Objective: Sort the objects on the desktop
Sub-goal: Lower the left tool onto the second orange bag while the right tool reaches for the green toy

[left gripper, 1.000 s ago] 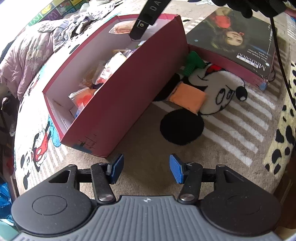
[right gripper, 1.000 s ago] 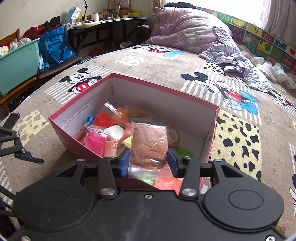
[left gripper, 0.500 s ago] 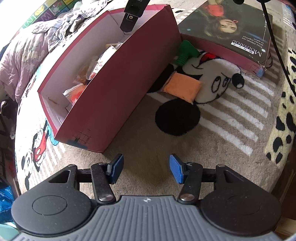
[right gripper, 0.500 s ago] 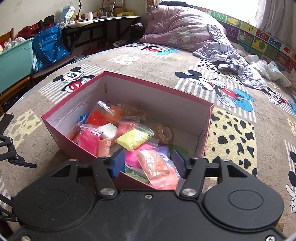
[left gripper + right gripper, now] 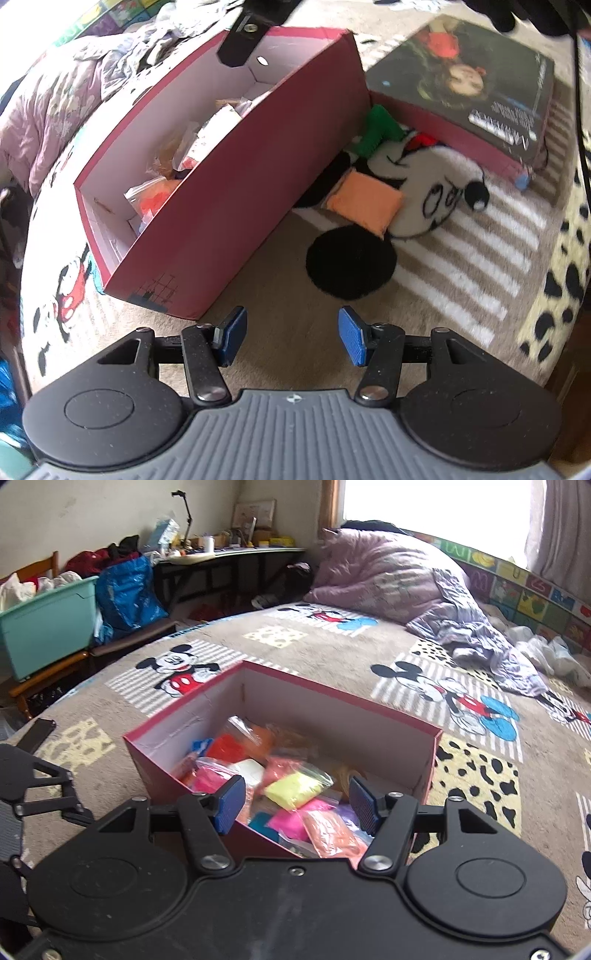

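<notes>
A red cardboard box [image 5: 236, 206] stands on the Mickey-print blanket, holding several coloured clay bags; it also shows in the right wrist view [image 5: 162, 764]. An orange clay bag [image 5: 364, 201] and a green clay piece [image 5: 376, 133] lie on the blanket between the box and its lid [image 5: 465, 85]. My left gripper [image 5: 289, 339] is open and empty, near the box's front corner. My right gripper [image 5: 295, 810] is open and empty, raised above the box's near end, over a peach clay bag [image 5: 332, 834] lying among the others.
A rumpled purple quilt [image 5: 388, 576] and clothes lie at the far side of the bed. A teal bin [image 5: 48, 624], a blue bag [image 5: 129, 590] and a cluttered desk [image 5: 221, 554] stand beyond the bed edge. The left gripper's linkage [image 5: 37, 794] is at the left.
My right gripper opened and let the brownish-peach clay bag drop into the box, then lifted back. My left gripper shifted slightly, staying open.
</notes>
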Motion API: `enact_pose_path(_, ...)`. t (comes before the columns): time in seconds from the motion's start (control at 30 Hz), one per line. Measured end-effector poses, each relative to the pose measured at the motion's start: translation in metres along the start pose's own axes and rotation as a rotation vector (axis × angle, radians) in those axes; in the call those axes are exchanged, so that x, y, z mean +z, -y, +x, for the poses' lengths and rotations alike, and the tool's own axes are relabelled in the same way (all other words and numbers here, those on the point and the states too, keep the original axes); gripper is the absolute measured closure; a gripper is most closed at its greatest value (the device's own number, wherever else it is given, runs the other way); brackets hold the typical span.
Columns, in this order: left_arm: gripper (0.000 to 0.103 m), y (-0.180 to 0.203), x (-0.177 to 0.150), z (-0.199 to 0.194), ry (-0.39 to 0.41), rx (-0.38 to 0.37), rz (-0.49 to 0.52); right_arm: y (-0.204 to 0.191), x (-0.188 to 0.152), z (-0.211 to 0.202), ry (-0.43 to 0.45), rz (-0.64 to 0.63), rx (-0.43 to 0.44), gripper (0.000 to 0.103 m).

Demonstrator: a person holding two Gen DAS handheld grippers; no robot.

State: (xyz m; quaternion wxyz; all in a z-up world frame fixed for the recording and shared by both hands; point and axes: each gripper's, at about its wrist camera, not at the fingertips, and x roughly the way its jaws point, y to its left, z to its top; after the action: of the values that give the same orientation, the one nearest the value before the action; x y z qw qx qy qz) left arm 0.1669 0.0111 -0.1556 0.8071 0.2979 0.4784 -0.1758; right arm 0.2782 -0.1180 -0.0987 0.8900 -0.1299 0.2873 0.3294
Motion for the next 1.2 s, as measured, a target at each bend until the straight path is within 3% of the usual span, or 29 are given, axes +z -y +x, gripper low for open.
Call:
enact_pose_path(0.27,0.05,-0.013,0.006,-0.001,0.097,-0.096,-0.196,0.004,-0.004,-0.012,0.016,0.004,0.042,0.041)
enact_pose_path(0.43,0.05,-0.016,0.009,0.005,0.14,-0.148,-0.296,0.005,-0.008,-0.023,0.039,-0.008,0.113,0.041)
enact_pose_path(0.53,0.05,-0.01,0.011,0.013,0.134,-0.156,-0.296,0.003,-0.013,-0.028,0.038,-0.035,0.143,0.041)
enact_pose_path(0.8,0.05,0.015,0.02,0.029,0.114,-0.144,-0.168,0.004,-0.031,-0.033,-0.015,-0.109,0.237,0.041)
enact_pose_path(0.93,0.05,0.016,0.032,0.035,0.115,-0.149,-0.207,0.012,-0.037,-0.03,-0.06,-0.103,0.212,0.041)
enact_pose_path(1.2,0.05,0.014,0.058,0.061,0.042,-0.224,-0.447,0.023,-0.056,-0.017,-0.193,-0.084,0.145,0.041)
